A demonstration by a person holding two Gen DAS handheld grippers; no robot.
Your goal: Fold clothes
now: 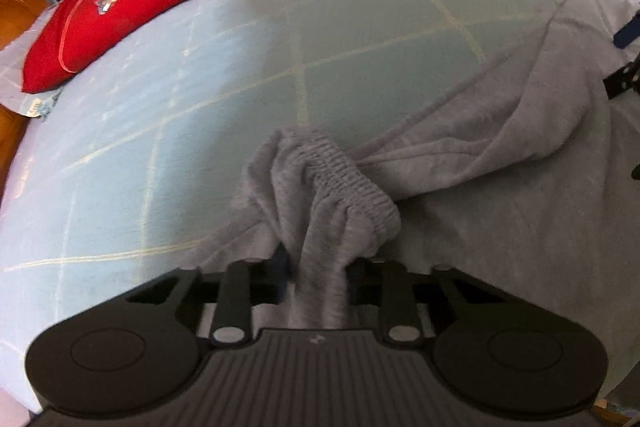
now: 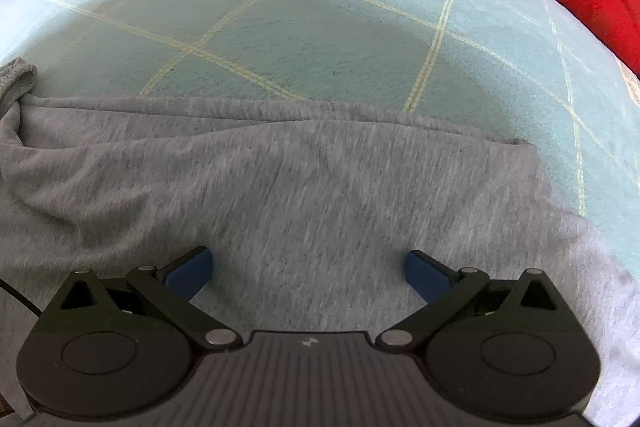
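Here, the left gripper (image 1: 320,267) clenches the soft grey garment's (image 2: 304,187) elastic cuff (image 1: 352,175), its firmest handhold; right gripper (image 2: 308,273) gapes empty.

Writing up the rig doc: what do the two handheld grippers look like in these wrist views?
Both match: black ribbed housing with a small pale lightning-bolt mark, round black discs either side, black linkage arms on silver pivot pins. The right gripper has blue finger pads; a thin black cable runs at its left. The left gripper shows only a sliver of blue.
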